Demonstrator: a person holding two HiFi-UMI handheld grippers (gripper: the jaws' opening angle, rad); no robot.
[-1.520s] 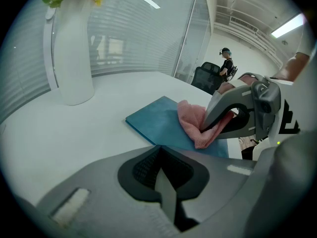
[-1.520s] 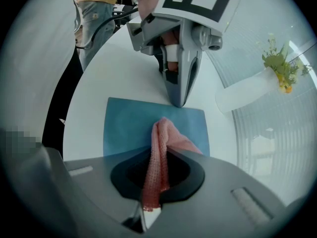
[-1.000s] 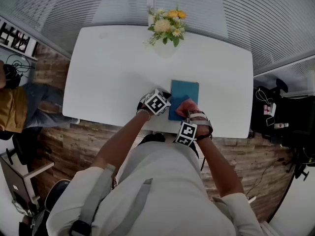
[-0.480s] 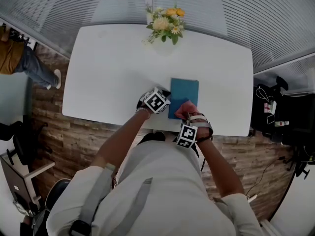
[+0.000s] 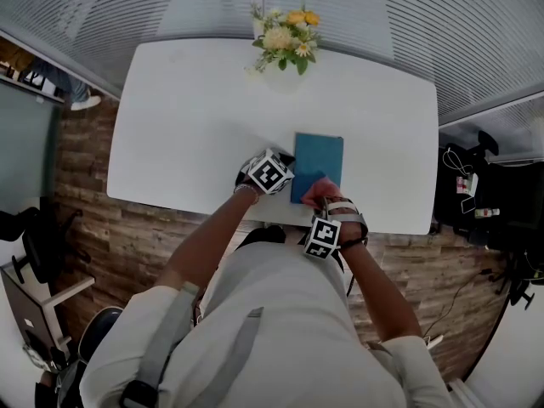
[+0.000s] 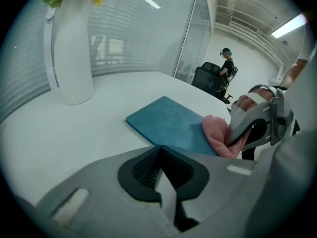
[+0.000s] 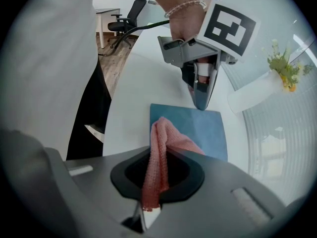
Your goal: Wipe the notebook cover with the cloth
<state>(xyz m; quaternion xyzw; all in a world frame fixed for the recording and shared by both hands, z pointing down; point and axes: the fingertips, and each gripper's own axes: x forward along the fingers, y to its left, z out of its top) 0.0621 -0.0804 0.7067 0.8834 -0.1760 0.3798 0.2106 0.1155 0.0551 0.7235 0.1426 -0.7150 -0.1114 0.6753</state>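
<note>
Teal rectangular notebook flat on white bench, near its front edge. Right hand-held gripper clenched on pink knitted cloth, draped onto the cover's near end. Left hand-held gripper closed, empty, tip at a notebook corner.

The pink cloth is pinched between the closed jaws of the right tool and draped onto the blue notebook, which is laid on the white worktop. At 12 o'clock, the left tool is pointed down at the notebook's far edge.
</note>
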